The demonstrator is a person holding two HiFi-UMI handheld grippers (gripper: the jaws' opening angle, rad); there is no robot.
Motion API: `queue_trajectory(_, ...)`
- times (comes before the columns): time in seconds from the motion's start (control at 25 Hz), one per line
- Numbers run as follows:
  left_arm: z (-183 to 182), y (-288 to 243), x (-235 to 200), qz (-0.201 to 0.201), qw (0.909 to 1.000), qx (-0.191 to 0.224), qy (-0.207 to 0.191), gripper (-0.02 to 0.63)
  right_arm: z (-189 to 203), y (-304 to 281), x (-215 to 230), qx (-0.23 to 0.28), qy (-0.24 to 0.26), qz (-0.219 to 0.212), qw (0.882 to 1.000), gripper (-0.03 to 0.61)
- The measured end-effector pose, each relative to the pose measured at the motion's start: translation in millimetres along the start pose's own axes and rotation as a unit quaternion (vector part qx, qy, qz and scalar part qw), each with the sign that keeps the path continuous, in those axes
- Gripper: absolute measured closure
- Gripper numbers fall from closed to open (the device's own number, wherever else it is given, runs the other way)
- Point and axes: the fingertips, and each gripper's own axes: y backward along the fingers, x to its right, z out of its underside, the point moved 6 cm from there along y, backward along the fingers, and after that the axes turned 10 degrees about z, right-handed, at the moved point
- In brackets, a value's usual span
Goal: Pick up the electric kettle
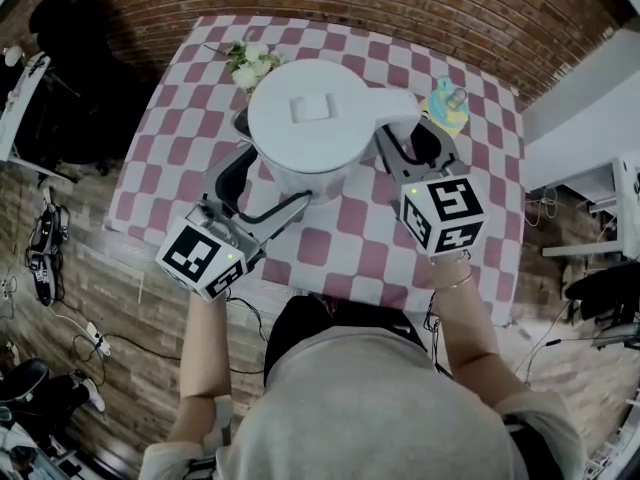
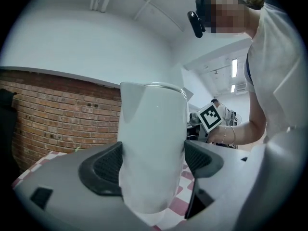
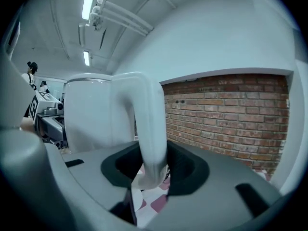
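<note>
White plastic kettle (image 1: 320, 118) looks slick and, I'd guess, water-heavy: my left fingers (image 2: 103, 170) clamp its body, my right fingers (image 3: 185, 170) pinch the stiff handle (image 3: 144, 109) between them.

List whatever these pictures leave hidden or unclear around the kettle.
- Head view: the kettle hides most of the dark thing beside it and part of the flowers.
- Head view: the colourful thing is too small to identify.
- Right gripper view: the right gripper itself hides the kettle's bottom.
</note>
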Motion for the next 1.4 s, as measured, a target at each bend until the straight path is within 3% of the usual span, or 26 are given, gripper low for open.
queue_trajectory(0.32,-24.0,13.4,24.5,-0.015,0.9986,0.050,0.011,0.210,-25.6,26.5,-3.3,0.027,-0.001,0.001,1.000,0.431)
queue_trajectory(0.68,-33.6,29.4,53.3,-0.016,0.9989,0.042,-0.013,0.210,-33.2,57.9,-13.6,0.044,-0.003,-0.013,0.999,0.426)
queue_trajectory(1.4,-9.6,43.6,72.4,-0.031,0.9990,0.024,0.019,0.209,-5.0,71.2,-28.9,0.023,-0.024,-0.022,0.999,0.422)
